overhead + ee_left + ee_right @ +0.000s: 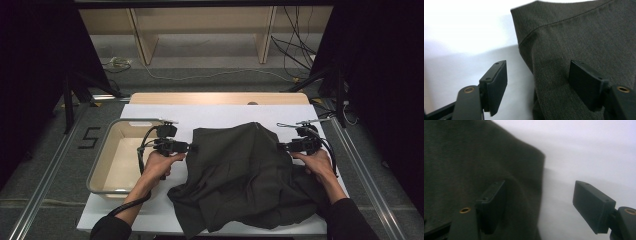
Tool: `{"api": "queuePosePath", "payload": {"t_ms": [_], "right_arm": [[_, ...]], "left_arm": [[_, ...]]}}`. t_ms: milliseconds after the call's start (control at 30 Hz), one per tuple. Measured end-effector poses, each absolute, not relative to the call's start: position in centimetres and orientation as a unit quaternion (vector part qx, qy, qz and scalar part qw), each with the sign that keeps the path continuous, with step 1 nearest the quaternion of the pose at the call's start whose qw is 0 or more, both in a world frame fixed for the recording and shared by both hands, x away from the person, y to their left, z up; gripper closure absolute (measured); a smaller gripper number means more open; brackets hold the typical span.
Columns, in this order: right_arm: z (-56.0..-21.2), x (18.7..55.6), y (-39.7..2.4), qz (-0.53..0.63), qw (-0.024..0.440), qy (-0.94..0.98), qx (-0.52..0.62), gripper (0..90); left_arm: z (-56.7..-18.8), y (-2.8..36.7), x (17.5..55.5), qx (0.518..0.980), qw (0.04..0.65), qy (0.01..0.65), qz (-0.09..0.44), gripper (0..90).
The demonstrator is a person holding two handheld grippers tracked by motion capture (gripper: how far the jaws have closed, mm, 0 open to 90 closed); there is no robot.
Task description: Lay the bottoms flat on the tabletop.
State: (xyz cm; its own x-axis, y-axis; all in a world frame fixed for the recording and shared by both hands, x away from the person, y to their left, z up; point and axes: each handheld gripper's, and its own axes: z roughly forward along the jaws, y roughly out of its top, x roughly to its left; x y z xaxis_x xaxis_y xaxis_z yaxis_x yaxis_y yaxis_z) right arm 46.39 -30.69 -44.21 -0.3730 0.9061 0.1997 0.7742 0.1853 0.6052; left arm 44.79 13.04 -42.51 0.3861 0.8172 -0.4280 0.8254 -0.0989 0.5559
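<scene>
A dark grey-green garment (pixel 245 170) lies rumpled on the white table cover (pixel 215 114), its near edge reaching the table's front. My left gripper (pixel 192 147) is at the cloth's left edge, held in a hand. In the left gripper view the gripper (pixel 537 68) is open: one jaw is over the white cover, the other over the stitched hem of the garment (pixel 579 32). My right gripper (pixel 281 146) is at the cloth's right edge. In the right gripper view the gripper (pixel 540 186) is open, astride the border of the garment (pixel 474 157).
A beige tray with a metal rim (pixel 102 165) stands at the table's left, close to my left hand. Behind the white cover runs a strip of bare wooden tabletop (pixel 215 97). Cables and shelf legs lie on the floor beyond.
</scene>
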Motion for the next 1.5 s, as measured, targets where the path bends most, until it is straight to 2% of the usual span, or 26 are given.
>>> {"api": "queuePosePath", "payload": {"t_ms": [100, 167, 467, 667, 867, 900, 967, 1100, 1167, 1333, 1500], "right_arm": [[-44.4, 46.3, -30.0, 0.315, 0.096, 0.772, 0.544, 27.8], [-44.7, 46.3, -29.5, 0.307, 0.091, 0.776, 0.543, 28.2], [-45.7, 46.7, -27.7, 0.276, 0.088, 0.790, 0.541, 30.2], [-45.8, 47.1, -28.1, 0.271, 0.083, 0.786, 0.550, 29.9], [-46.2, 47.7, -27.9, 0.265, 0.077, 0.786, 0.553, 29.7], [-46.3, 47.8, -27.9, 0.265, 0.077, 0.786, 0.553, 29.6], [-46.4, 47.9, -27.9, 0.263, 0.076, 0.788, 0.551, 29.4], [-46.7, 48.3, -27.8, 0.258, 0.073, 0.791, 0.550, 28.8], [-46.7, 48.4, -27.5, 0.255, 0.077, 0.793, 0.547, 29.0], [-46.8, 48.4, -27.1, 0.257, 0.082, 0.802, 0.534, 32.2], [-46.8, 48.3, -26.8, 0.261, 0.079, 0.808, 0.522, 42.3]], "left_arm": [[-42.8, 12.7, 44.8, 0.744, 0.381, 0.548, -0.014, 34.1], [-42.7, 12.3, 44.6, 0.748, 0.379, 0.545, -0.012, 39.1], [-42.2, 10.7, 43.8, 0.779, 0.375, 0.502, 0.019, 88.1], [-41.8, 10.9, 43.6, 0.788, 0.372, 0.490, 0.036, 89.3], [-41.9, 11.3, 43.8, 0.777, 0.372, 0.506, 0.030, 89.2], [-41.9, 11.3, 43.9, 0.774, 0.372, 0.512, 0.033, 89.0], [-41.9, 11.4, 44.2, 0.768, 0.370, 0.522, 0.028, 76.8], [-42.0, 11.3, 44.7, 0.759, 0.366, 0.537, 0.032, 47.1], [-42.2, 11.1, 45.1, 0.754, 0.359, 0.549, 0.032, 36.1], [-42.6, 10.0, 45.8, 0.756, 0.343, 0.557, 0.018, 26.8], [-42.9, 9.7, 46.2, 0.750, 0.339, 0.568, 0.017, 22.8]]}}
